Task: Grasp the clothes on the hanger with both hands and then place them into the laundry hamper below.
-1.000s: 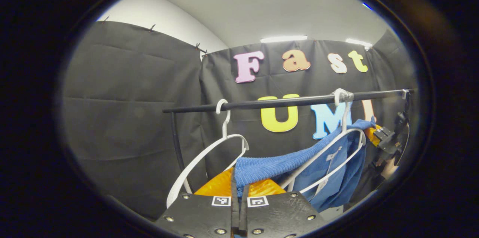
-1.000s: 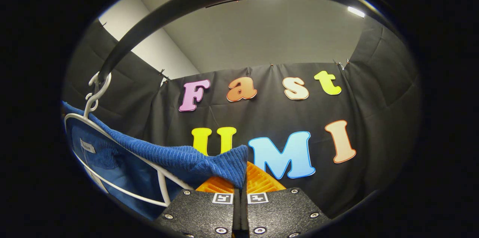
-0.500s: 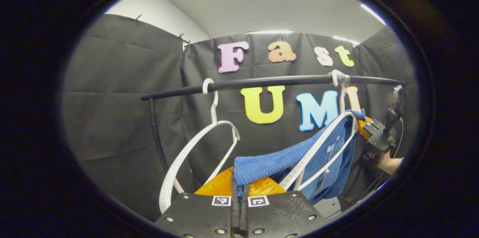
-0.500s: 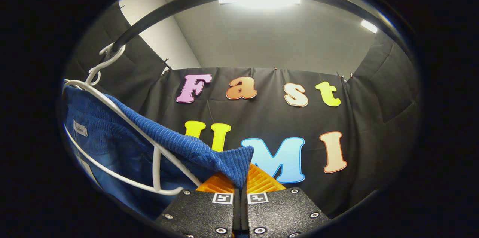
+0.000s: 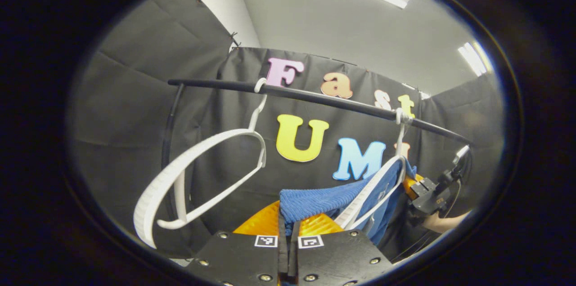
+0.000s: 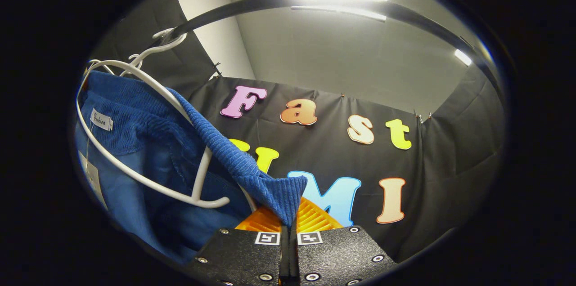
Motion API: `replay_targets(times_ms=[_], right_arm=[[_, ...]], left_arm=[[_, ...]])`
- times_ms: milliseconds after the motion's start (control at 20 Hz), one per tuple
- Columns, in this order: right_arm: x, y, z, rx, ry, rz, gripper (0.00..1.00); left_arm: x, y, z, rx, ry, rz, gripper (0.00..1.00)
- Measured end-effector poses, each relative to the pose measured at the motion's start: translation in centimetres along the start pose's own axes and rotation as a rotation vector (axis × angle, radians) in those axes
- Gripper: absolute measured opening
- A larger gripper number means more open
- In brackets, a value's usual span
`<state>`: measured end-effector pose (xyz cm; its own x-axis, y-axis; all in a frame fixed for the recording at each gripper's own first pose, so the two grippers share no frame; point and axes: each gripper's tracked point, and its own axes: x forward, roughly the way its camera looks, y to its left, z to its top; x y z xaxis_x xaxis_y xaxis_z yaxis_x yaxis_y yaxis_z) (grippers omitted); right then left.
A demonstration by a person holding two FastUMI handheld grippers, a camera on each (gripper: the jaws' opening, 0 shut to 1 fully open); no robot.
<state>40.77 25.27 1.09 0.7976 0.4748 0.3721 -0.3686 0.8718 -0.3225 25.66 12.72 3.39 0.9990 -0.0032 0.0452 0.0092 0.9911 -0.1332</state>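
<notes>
Two pinches held on one blue ribbed corduroy garment (image 5: 315, 200): left gripper (image 5: 288, 232) pressed together on one corner just ahead of its tips, right gripper (image 6: 288, 227) clamped likewise on another corner (image 6: 274, 194). Draped over a white plastic hanger (image 6: 148, 173) hooked on the black metal rail (image 5: 315, 97), up and left of the right gripper. Hung bare, up and left of the left gripper, a second white ridged hanger (image 5: 198, 178); seen off to its right, the right gripper with a hand (image 5: 443, 222).

Both gripper views tilted upward, close behind clamped blue garment (image 5: 315, 200), sharing black rail (image 5: 315, 96)
</notes>
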Motion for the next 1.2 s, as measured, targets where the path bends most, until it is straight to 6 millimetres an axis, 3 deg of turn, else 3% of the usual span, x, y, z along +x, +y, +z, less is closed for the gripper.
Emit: replay_targets(times_ms=[300, 450, 600, 750, 950, 1200], right_arm=[[-1.3, 0.7, 1.3, -0.012, -0.033, 0.048, 0.0], [-2.3, 1.3, 2.2, -0.007, -0.045, 0.062, 0.0], [-3.2, 1.6, 2.2, -0.016, -0.041, 0.063, 0.0], [-2.8, 1.5, 1.5, -0.01, -0.021, 0.056, 0.0], [-3.0, 0.3, 0.7, 0.0, 0.01, 0.028, 0.0], [-2.5, 0.3, 0.5, -0.023, 0.008, 0.028, 0.0]], left_arm=[[-2.4, 0.1, 1.6, 0.321, 0.118, -0.054, 0.01], [-2.1, 0.1, 1.2, 0.354, 0.124, -0.044, 0.01], [-1.4, 0.3, -0.3, 0.277, 0.091, -0.01, 0.03], [-1.4, 0.2, -1.9, 0.191, 0.058, 0.01, 0.02], [-3.3, -1.0, -3.6, 0.04, 0.017, -0.002, 0.02], [-2.2, -0.9, -5.9, -0.182, -0.04, 0.016, 0.03]])
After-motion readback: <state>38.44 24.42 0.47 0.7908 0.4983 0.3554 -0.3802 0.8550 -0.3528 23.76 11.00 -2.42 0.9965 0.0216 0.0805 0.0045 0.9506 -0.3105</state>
